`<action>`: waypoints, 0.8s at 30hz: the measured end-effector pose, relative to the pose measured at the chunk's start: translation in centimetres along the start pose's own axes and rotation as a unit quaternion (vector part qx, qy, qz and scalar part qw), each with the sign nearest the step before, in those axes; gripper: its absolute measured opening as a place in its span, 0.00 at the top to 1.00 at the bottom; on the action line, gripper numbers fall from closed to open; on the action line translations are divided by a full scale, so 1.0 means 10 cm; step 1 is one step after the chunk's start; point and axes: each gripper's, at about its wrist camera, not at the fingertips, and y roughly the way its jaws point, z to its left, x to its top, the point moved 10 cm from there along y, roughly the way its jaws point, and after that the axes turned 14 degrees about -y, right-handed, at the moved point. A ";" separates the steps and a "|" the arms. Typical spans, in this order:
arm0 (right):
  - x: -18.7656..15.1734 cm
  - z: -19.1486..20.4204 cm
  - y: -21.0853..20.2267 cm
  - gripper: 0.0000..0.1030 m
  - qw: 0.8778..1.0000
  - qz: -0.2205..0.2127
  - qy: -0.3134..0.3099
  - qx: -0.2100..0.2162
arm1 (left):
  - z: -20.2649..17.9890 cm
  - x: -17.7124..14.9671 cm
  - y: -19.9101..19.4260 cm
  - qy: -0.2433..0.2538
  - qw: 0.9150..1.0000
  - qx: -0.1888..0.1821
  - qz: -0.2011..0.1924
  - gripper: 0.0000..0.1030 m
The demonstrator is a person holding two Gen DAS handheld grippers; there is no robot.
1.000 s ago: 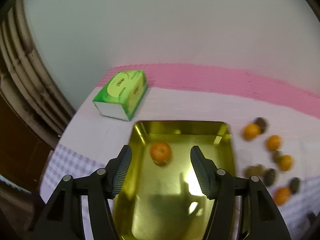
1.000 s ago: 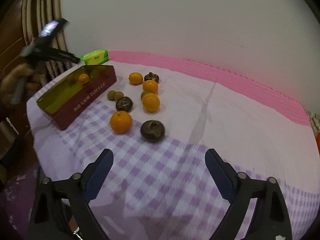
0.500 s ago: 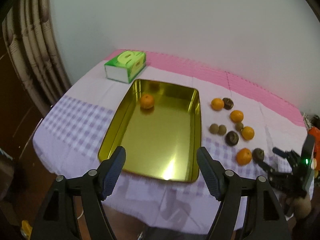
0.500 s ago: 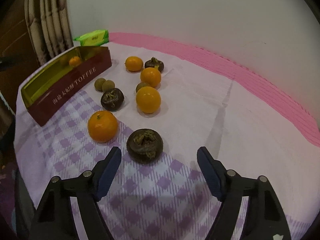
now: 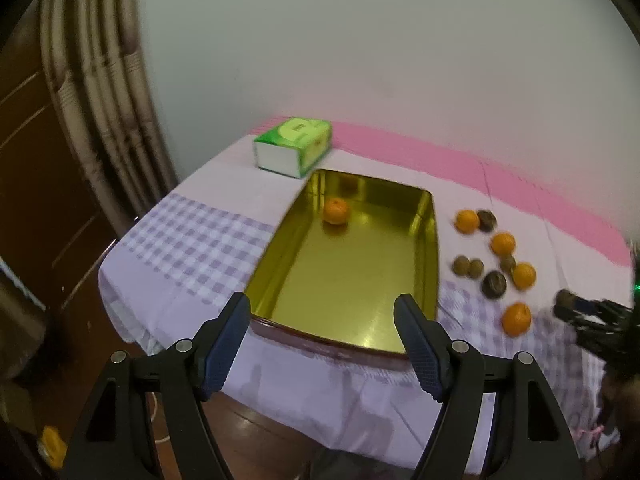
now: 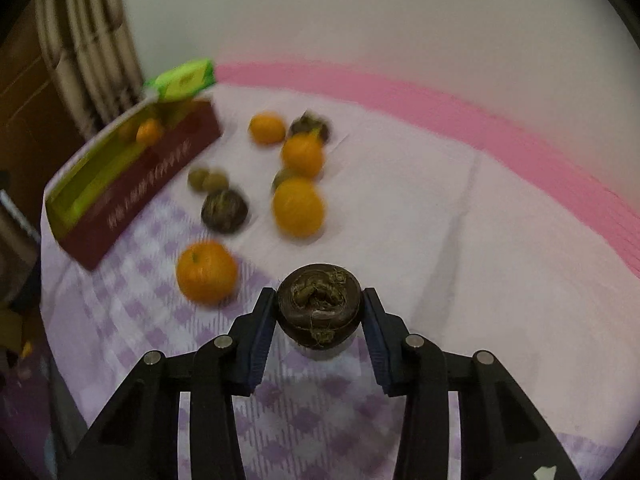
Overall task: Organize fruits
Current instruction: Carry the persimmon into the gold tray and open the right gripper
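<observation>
In the left wrist view, the left gripper (image 5: 322, 334) has its fingers spread apart with nothing between them, hanging over the near edge of the gold tin (image 5: 428, 264). One orange (image 5: 336, 211) lies in the tin's far end, ahead of the fingers. A green tissue box (image 5: 294, 146) sits beyond the tin. To the right of the right finger, loose oranges and dark fruits are scattered on the checked cloth (image 5: 188, 240). The right gripper shows at the far right edge, blurred.

In the right wrist view, the right gripper (image 6: 320, 312) has just been closing, and a dark brown fruit (image 6: 318, 304) sits between its fingers with both pads against its sides. Just left of the left finger lies another orange (image 6: 206, 272). Further ahead are more oranges and dark fruits, and the tin stands well off to the left.
</observation>
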 end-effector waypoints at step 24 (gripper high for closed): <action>1.97 1.50 0.84 0.62 0.991 -0.003 -0.079 0.105 | 0.49 0.22 0.06 -0.054 0.997 0.050 -0.020 0.21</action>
